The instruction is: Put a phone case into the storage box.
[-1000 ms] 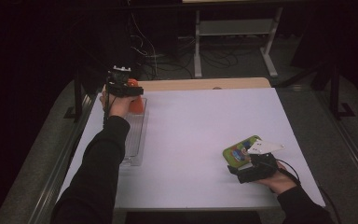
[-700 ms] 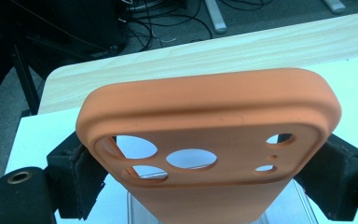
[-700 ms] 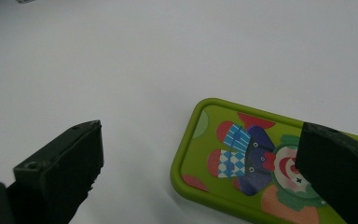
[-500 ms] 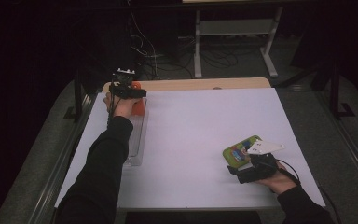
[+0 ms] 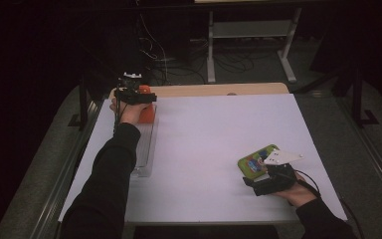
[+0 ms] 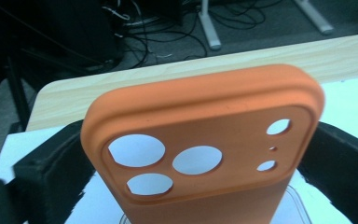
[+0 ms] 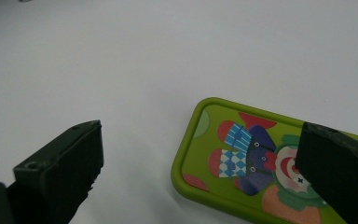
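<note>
The left tool (image 6: pixel 186 186) had just opened wide around the orange phone case (image 6: pixel 205 140); soft, light, bendable, best pinched by its long edges

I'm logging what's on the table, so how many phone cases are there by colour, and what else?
Orange phone case: 1
Green cartoon-print phone case: 1
Clear plastic tray: 1
Total: 3
</note>
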A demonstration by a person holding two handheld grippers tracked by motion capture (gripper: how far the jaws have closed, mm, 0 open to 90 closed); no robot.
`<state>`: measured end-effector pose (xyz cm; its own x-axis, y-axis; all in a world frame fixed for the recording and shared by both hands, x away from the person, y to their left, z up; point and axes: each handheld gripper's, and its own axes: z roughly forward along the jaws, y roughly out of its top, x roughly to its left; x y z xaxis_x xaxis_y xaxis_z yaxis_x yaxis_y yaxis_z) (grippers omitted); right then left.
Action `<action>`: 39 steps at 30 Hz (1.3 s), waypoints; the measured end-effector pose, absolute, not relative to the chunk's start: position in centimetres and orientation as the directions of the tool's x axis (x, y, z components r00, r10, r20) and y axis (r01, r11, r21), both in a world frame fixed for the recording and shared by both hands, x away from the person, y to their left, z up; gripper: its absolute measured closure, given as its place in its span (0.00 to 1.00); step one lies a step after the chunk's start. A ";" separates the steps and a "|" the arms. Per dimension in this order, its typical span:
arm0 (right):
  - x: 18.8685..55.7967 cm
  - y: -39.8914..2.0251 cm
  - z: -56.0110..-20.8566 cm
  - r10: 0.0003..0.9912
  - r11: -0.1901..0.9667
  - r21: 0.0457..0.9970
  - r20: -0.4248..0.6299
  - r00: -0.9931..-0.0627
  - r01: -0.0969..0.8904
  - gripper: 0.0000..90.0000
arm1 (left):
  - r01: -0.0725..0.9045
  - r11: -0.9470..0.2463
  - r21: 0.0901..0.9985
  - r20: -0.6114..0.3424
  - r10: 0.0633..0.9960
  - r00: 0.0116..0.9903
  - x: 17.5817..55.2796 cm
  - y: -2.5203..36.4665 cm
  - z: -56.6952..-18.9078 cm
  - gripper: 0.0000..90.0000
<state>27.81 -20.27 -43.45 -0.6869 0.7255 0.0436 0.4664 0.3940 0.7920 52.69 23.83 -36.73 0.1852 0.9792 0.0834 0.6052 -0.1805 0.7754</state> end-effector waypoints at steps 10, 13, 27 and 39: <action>27.8 -20.4 -43.4 0.732 0.391 0.792 0.041 -0.680 0.469 0.00 | 0.621 -0.185 0.761 -0.002 0.958 0.287 50.8 25.2 -35.1 0.00; 27.7 -20.5 -43.4 0.734 0.390 0.792 0.040 -0.678 0.470 0.00 | 0.616 -0.210 0.759 -0.004 0.945 0.327 49.7 25.3 -34.5 0.00; 27.2 -21.2 -42.9 0.751 0.369 0.802 0.040 -0.659 0.469 0.00 | 0.543 -0.346 0.765 -0.021 0.829 0.558 44.2 23.9 -32.6 0.00; 27.3 -21.1 -42.5 0.745 0.370 0.812 0.030 -0.666 0.451 0.00 | 0.453 -0.432 0.780 -0.053 0.675 0.736 39.3 18.9 -33.4 0.00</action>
